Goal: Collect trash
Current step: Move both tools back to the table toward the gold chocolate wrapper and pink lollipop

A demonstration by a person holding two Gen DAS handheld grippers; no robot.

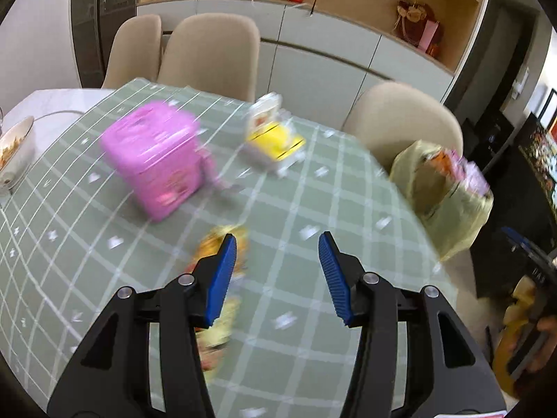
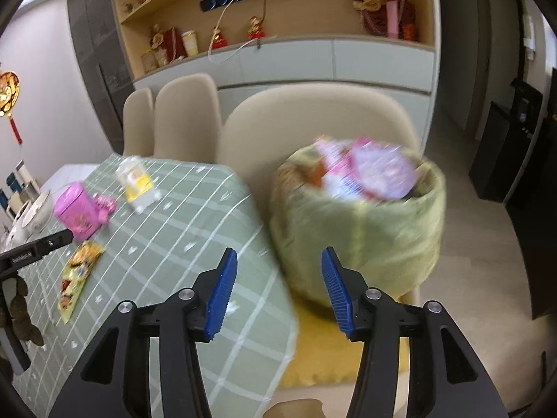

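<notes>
Left tool (image 1: 276,271) gaping wide, empty, poised over the snack wrapper (image 1: 217,299) lying flat on the desk (image 1: 313,313), presumably next for pickup. Right tool (image 2: 278,287) likewise spread and empty beside the bin (image 2: 358,223) (already stuffed with wrappers), parked on the chair just off the desk's edge for easy dropping.

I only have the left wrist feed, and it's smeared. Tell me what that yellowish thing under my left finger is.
Observer: The right wrist view shows it whole: a flat yellow snack wrapper lying on the checked tablecloth, nothing gripping it.
Operator: Report the bin.
Observer: The bin, lined with a green bag, sits on a chair seat beside the table, and its top is already heaped with pink and purple packets.
Operator: Give me the right gripper's state.
Observer: The right gripper is open and empty, pointed between the table's edge and the bin.
</notes>
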